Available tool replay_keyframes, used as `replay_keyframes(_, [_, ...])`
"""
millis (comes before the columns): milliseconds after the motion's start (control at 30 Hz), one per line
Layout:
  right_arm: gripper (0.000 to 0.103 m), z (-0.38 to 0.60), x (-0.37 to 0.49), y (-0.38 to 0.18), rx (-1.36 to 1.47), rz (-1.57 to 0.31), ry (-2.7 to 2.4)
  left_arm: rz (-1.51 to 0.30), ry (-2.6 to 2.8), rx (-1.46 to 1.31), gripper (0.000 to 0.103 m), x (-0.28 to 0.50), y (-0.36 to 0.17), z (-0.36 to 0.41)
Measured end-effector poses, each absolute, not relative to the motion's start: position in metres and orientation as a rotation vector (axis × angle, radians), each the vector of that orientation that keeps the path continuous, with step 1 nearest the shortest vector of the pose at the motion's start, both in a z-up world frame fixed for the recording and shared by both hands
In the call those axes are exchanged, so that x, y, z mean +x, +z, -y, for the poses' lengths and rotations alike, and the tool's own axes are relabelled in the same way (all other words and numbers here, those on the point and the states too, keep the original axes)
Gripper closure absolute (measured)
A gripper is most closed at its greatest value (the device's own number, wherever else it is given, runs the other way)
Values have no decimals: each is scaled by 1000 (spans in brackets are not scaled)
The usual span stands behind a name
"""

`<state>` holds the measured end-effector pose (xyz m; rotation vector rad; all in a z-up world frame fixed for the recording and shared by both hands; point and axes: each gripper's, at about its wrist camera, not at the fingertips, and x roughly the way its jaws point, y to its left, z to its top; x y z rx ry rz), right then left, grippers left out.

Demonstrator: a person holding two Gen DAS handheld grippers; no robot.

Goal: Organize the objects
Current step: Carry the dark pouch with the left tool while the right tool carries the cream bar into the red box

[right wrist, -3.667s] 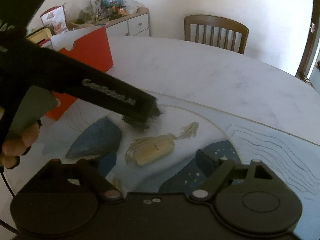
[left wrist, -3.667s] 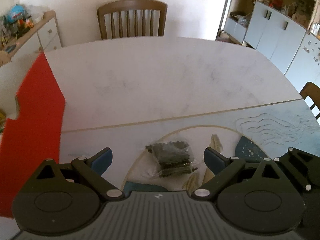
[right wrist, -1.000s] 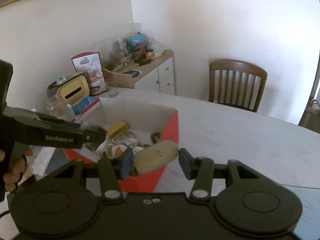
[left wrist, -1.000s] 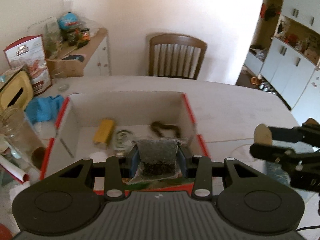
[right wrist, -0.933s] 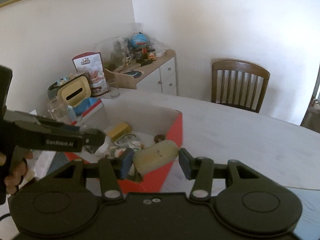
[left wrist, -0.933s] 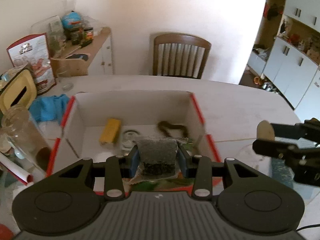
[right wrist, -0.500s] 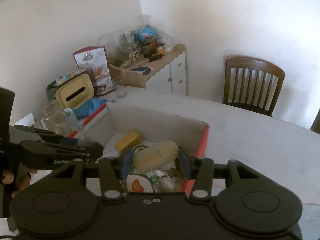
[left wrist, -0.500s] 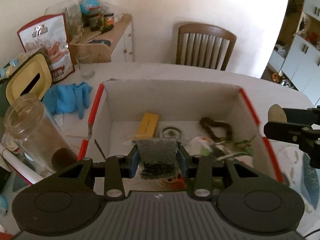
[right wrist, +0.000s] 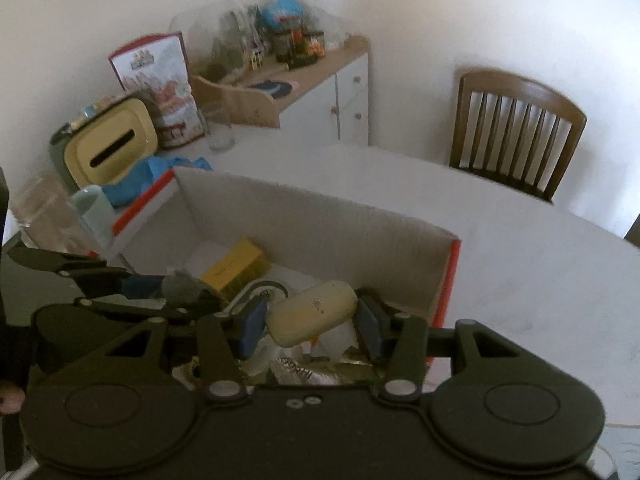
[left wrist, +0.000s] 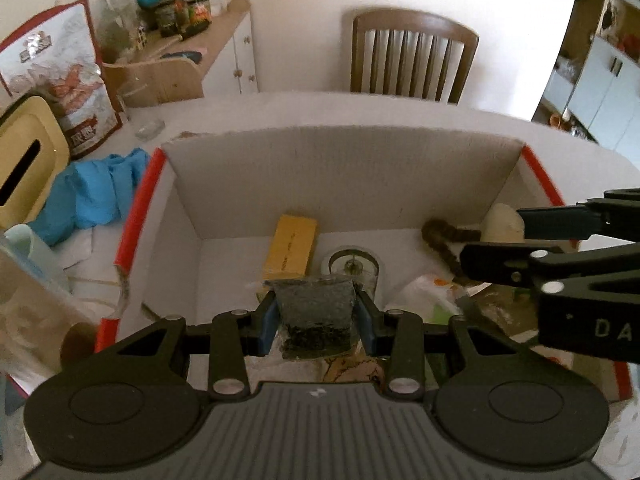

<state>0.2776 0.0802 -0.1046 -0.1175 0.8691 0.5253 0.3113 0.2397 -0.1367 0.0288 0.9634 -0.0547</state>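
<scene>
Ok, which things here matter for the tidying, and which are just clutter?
In play:
- dark packet in left tongs
- pale oblong piece in right tongs
- red box under both

Lying about:
- blue cloth
- glass jar
- snack bag
- chair

A wooden chair (left wrist: 414,54) stood at the far side of the counter (right wrist: 540,264). On the far left, a white cabinet (right wrist: 348,98) carried jars and clutter. Nearer on the left, a blue cloth (left wrist: 94,194) lay beside a yellow lidded bin (right wrist: 110,148), with a red-and-white bag (left wrist: 56,80) upright behind and a drinking glass (right wrist: 220,126) close by.
</scene>
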Motion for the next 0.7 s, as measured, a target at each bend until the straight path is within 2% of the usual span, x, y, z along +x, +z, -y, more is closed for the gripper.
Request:
replay_keyframes(467, [53,-87,288,-127,-141,-945,523,-1014,-74,43,63,320,-146,-237])
replay_keyframes(567, [53,-85,288,-126,-144,-943,520,-1010,-71,46,58,318,-145,-236])
replay_keyframes(633, [48,-83,286,-123,-134,-932,522,-1006,-66,41,48,316,-144,-237])
replay_keyframes(700, [43,-81,284,-119,-129,-918,520,-997,-63,39,45,313,-141,-238])
